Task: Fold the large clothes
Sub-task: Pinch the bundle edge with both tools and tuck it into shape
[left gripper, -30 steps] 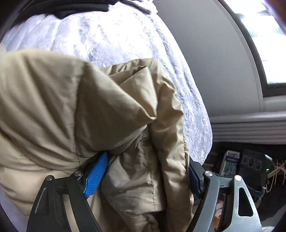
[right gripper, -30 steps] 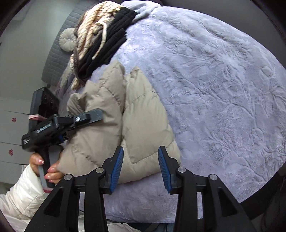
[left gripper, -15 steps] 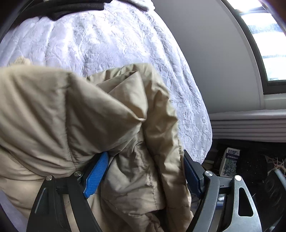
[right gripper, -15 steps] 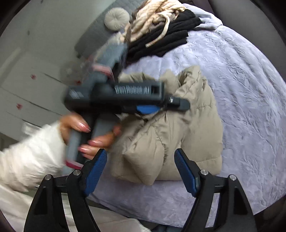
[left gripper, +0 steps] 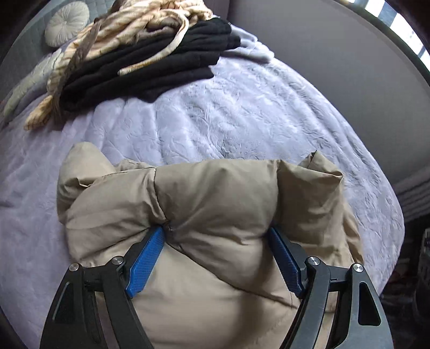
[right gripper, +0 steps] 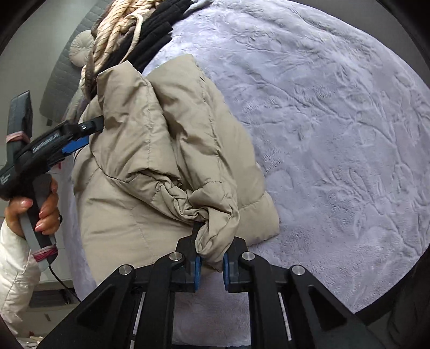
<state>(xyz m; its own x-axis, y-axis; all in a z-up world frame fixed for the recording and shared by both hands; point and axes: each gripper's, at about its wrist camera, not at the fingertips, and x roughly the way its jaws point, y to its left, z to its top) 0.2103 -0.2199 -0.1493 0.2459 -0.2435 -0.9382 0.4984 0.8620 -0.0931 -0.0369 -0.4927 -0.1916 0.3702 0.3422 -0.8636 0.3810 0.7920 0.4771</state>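
Observation:
A beige puffer jacket lies bunched on the lavender bedspread. My left gripper stands wide, its blue pads pressed against a thick fold of the jacket on both sides. In the right wrist view the jacket is partly lifted. My right gripper is shut on a gathered cuff or hem of it. The left gripper shows there at the jacket's far left edge, held by a hand.
A stack of folded black clothes topped with a tan striped garment sits at the bed's far end. A round cushion lies by the grey headboard. A grey wall and window run along the right.
My right gripper went from open and clear of the jacket to shut on its cuff. My left gripper turned with its fold, now facing the head of the bed.

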